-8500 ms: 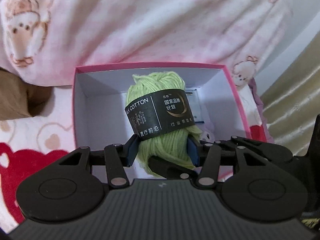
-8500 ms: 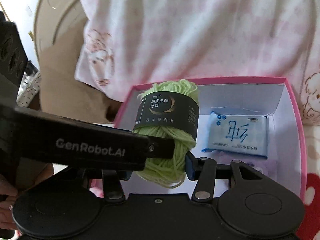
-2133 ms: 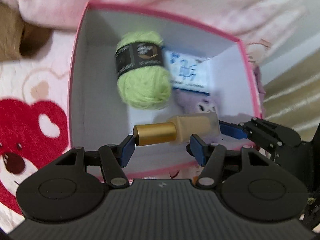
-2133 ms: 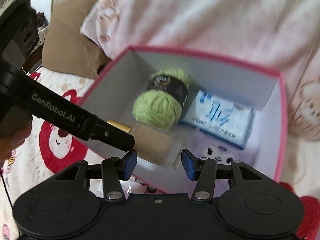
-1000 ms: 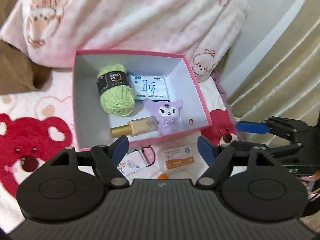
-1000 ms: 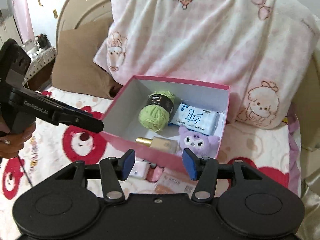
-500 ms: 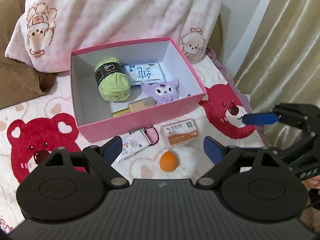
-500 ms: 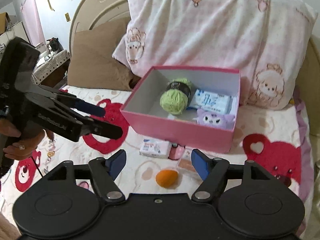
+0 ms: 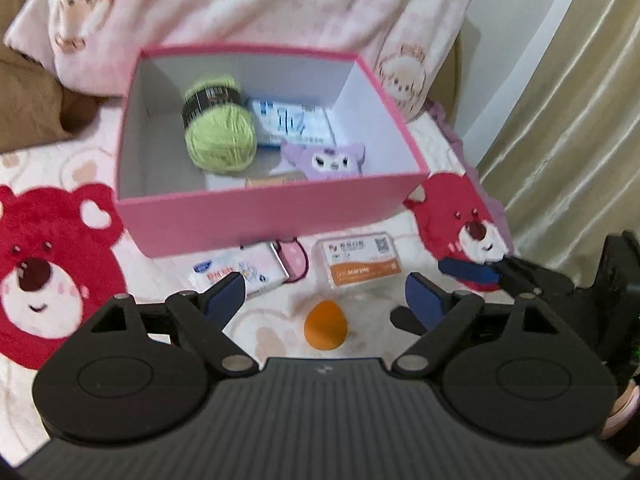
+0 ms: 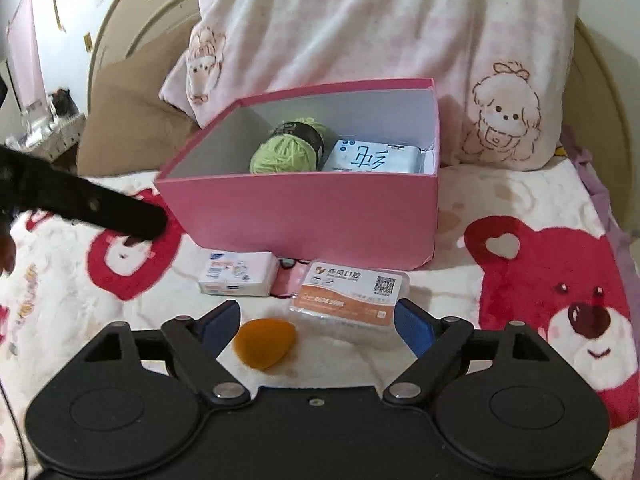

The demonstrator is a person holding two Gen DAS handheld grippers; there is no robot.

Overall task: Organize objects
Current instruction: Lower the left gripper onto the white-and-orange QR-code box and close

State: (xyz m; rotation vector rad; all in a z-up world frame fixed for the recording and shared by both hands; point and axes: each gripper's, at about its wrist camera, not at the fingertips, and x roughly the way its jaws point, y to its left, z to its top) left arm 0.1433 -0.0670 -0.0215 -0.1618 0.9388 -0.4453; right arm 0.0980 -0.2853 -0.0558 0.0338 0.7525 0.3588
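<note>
Left wrist view: hovering over the bed (image 9: 24, 392) with the left gripper (image 9: 325, 297) spread wide and holding nothing. Looking down at the orange sponge (image 9: 326, 329), lying just ahead of the jaws and roughly centred between them, on the blanket in front of the pink box (image 9: 272, 216). Sitting beyond it, the orange-and-white card case (image 9: 358, 260) and the pink tissue pack (image 9: 236, 276), both near the box's front wall. Already resting inside the box: green yarn (image 9: 219, 132), a blue wipes pack (image 9: 294, 126), a purple plush (image 9: 330, 160) and, probably, a bottle (image 9: 274, 180), though blurred and half hidden by the wall.

For a clean pick, dropping straight down over the sponge, keeping the jaws wide until both sides are flanked, then closing gently, since it looks soft and round and likely to squirt out.

Right wrist view: hanging low with the right gripper (image 10: 318, 322) also spread and empty. Seeing the sponge (image 10: 264, 342) near the left jaw and the card case (image 10: 352, 294) lying between the jaws, slightly ahead. Crossing at the left edge, the left gripper (image 10: 120, 218), well clear of the box.
</note>
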